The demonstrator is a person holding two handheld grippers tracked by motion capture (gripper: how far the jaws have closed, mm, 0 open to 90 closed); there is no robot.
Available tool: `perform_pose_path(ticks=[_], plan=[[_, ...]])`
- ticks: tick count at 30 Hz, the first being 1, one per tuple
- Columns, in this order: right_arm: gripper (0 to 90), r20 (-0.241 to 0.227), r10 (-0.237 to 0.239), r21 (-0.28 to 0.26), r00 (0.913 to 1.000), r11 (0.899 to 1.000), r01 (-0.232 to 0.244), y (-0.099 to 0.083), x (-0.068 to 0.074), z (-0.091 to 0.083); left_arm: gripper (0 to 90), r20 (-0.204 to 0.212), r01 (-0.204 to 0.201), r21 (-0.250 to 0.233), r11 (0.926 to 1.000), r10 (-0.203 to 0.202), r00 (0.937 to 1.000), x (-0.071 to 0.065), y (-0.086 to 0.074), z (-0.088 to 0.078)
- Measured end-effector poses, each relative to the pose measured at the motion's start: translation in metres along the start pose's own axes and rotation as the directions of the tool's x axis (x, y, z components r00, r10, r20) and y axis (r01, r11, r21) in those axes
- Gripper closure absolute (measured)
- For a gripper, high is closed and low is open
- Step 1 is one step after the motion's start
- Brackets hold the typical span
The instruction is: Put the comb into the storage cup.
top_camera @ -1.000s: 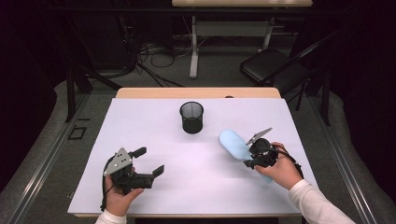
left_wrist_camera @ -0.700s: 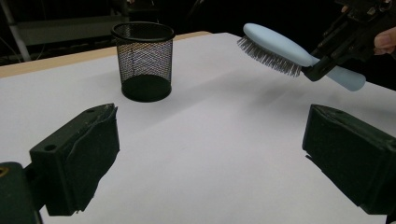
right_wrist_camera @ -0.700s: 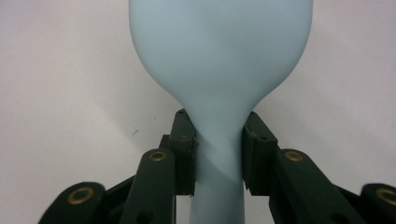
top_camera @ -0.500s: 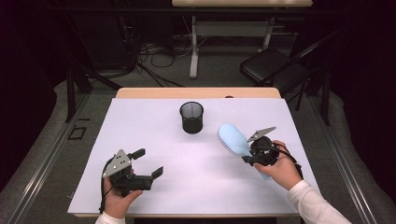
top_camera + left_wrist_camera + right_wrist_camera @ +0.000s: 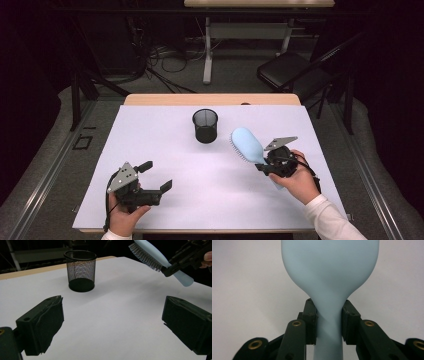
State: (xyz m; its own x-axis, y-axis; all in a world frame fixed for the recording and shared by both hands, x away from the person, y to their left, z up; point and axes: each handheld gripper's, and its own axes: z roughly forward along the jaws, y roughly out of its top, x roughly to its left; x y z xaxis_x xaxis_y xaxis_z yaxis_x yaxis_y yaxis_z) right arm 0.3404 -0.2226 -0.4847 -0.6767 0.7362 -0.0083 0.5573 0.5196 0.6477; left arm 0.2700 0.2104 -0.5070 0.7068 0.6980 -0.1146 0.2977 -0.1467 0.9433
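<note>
Surface: white table (image 5: 165, 125); mesh pen cup (image 5: 205, 125) at 12 o'clock
Right gripper (image 5: 267, 162): pinching light-blue hairbrush (image 5: 247, 144) by its neck
Left gripper (image 5: 156, 176): jaws spread, holding nothing

Pale blue hairbrush (image 5: 246, 143) (dark bristles), black mesh cup (image 5: 205, 125) — white table cover (image 5: 160, 135)

A white-topped desk (image 5: 150, 130) with a bare wooden strip along its far edge stands on grey floor (image 5: 45, 165) in a dark room, with a black folding chair (image 5: 287, 70), tangled cables (image 5: 155, 55) and another pale table (image 5: 260, 5) beyond.
</note>
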Motion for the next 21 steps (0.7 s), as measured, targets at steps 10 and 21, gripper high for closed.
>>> perform_pose_path(ticks=[10,21], plan=[[69.4,-0.024,0.021,-0.087,0.9995,0.996,-0.023,0.006,0.003,-0.005,3.9,-0.011,-0.001,0.011,0.9999,0.001,0.9999,-0.001,-0.001,0.001],[69.4,-0.042,0.052,-0.169,0.9978,0.984,-0.059,0.016,0.009,-0.004,3.9,0.003,0.005,0.005,1.0000,-0.005,1.0000,0.000,0.001,0.003]])
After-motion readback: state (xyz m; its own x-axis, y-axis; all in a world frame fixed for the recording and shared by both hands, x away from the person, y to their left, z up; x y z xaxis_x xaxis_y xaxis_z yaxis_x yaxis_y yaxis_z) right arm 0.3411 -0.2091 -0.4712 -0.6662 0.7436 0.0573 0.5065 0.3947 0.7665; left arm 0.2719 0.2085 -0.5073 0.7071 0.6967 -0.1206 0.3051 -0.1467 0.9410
